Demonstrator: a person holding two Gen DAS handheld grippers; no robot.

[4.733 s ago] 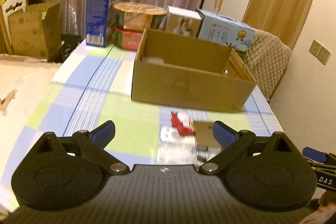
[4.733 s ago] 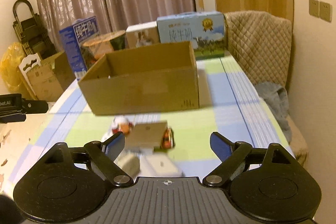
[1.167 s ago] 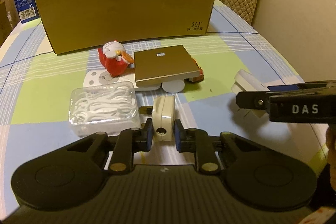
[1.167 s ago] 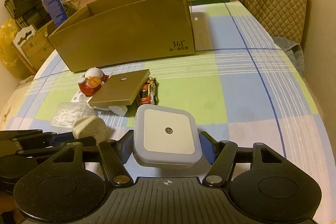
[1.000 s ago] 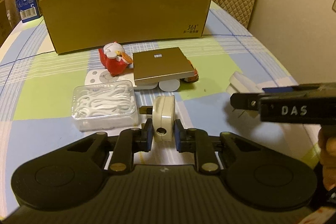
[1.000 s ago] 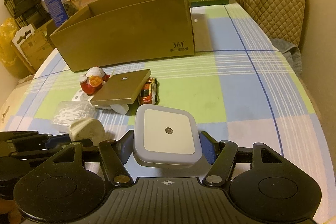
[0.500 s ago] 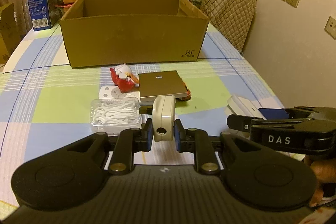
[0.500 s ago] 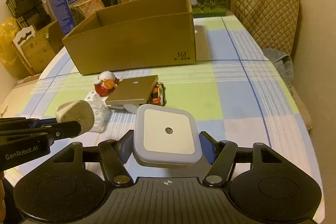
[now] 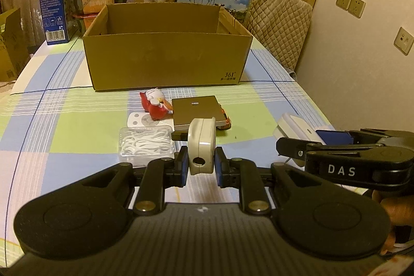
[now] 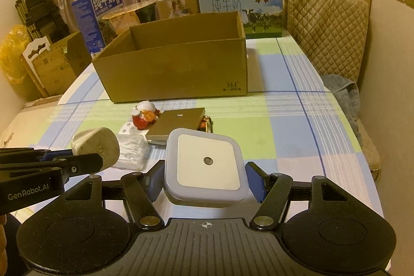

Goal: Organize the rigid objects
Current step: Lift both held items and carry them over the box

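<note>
Box interior: cardboard box point(image 9: 165, 61) near wall blocks the floor beyond the fingers, contents can't be told. Toy car point(image 9: 226, 120) mostly under the brown flat box point(image 9: 198, 110), only its right end shows. White remote point(image 9: 141, 119) partly behind the red figurine point(image 9: 155, 105). Charger point(image 9: 201, 144) prongs hidden on its left side, dark stub only. Right wrist view: night light point(image 10: 205, 164) underside and plug hidden; left gripper point(image 10: 85, 162) cut off by left edge. Person's hand point(image 9: 396, 211) barely visible.
</note>
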